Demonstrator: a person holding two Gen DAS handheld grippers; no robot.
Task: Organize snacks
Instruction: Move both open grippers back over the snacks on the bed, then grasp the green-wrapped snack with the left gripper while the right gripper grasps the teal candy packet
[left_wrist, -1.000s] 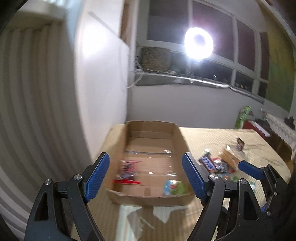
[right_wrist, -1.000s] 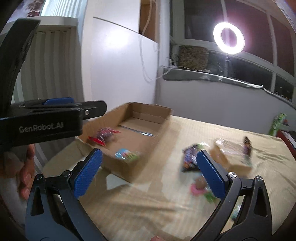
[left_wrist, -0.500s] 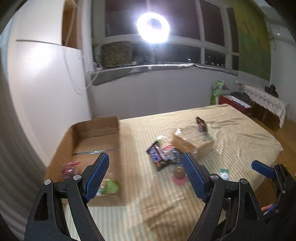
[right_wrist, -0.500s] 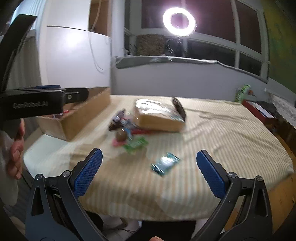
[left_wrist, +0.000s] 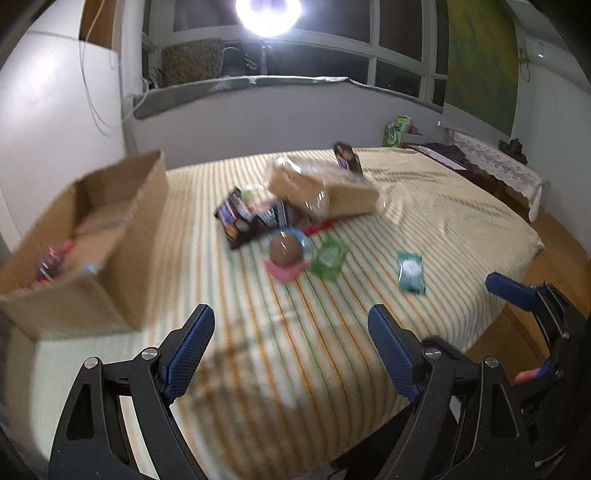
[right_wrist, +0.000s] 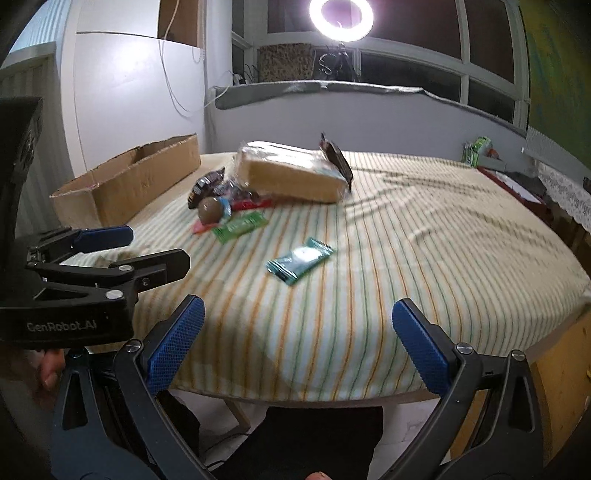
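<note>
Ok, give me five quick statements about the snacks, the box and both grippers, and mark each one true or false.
1. Left gripper holds nothing. True.
2. The teal packet lies inside the cardboard box. False: it lies on the striped tablecloth, apart from the pile.
3. The cardboard box is empty. False: snacks lie inside.
4. Right gripper is open. True.
5. The green packet sits atop the wrapped loaf. False: it lies on the cloth.
</note>
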